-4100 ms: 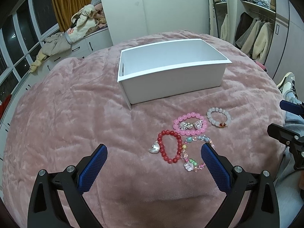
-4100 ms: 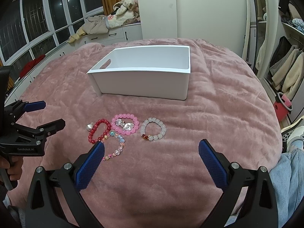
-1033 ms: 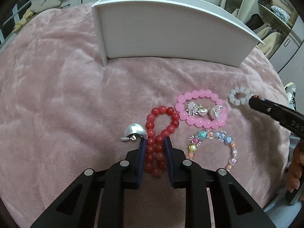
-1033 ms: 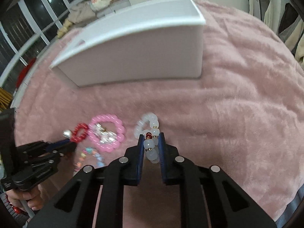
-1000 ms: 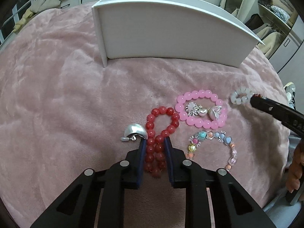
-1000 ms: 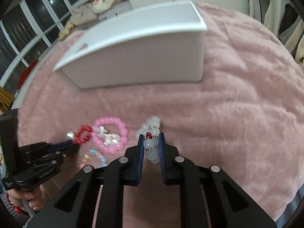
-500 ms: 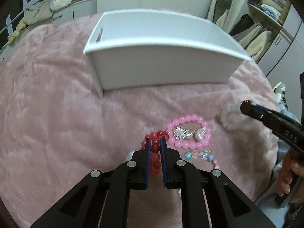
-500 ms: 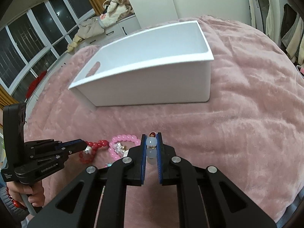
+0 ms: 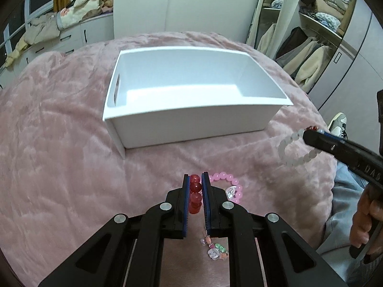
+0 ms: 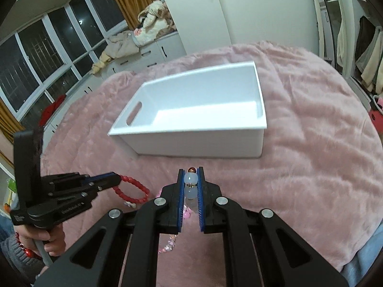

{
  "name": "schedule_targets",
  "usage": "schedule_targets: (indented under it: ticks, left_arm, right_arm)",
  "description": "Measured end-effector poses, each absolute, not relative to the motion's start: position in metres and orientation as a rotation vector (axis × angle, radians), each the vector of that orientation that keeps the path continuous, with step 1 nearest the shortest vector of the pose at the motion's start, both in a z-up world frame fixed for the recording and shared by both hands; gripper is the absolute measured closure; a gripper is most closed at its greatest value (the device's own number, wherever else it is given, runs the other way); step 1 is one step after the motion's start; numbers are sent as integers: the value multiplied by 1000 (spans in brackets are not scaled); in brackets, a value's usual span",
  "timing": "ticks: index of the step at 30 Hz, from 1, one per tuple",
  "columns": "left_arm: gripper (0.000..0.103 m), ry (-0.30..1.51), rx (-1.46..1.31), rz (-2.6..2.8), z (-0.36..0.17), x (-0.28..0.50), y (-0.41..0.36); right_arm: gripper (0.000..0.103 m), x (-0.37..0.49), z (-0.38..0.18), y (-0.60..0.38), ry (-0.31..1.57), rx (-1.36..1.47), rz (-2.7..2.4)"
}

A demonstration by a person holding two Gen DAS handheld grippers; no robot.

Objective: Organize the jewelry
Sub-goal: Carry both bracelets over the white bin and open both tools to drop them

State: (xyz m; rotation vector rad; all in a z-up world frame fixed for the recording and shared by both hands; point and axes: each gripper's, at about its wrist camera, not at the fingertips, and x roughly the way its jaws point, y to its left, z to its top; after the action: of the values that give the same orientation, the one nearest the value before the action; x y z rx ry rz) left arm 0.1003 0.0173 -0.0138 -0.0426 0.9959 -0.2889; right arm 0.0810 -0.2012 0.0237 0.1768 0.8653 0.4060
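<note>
My left gripper [image 9: 195,179] is shut on a red bead bracelet [image 9: 194,196] and holds it in the air, short of the open white box [image 9: 191,129]. In the right wrist view the red bracelet [image 10: 134,189] hangs from the left gripper [image 10: 117,179]. My right gripper [image 10: 190,173] is shut on a pale white bead bracelet [image 10: 190,186], also lifted; the bracelet [image 9: 293,150] dangles from the gripper tip [image 9: 308,135] in the left wrist view. A pink bead bracelet [image 9: 227,186] and a multicolour bead bracelet [image 9: 215,251] lie on the pink blanket below.
The white box [image 10: 198,141] shows nothing inside and has a handle slot [image 10: 134,112] in its left wall. It stands on a pink plush blanket [image 9: 59,167]. Wardrobes with hanging clothes [image 9: 308,59] stand at the right, windows and piled clothes [image 10: 134,38] at the left.
Both grippers have risen higher with their bracelets and now look down into the box. The red and white bracelets hang clear of the blanket.
</note>
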Motion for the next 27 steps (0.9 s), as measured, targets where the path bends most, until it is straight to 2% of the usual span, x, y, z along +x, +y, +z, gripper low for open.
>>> schedule_targets:
  ticks: [27]
  left_arm:
    - [88,823,10,-321,72,127,12]
  right_arm:
    - [93,128,74,-195,808,124,402]
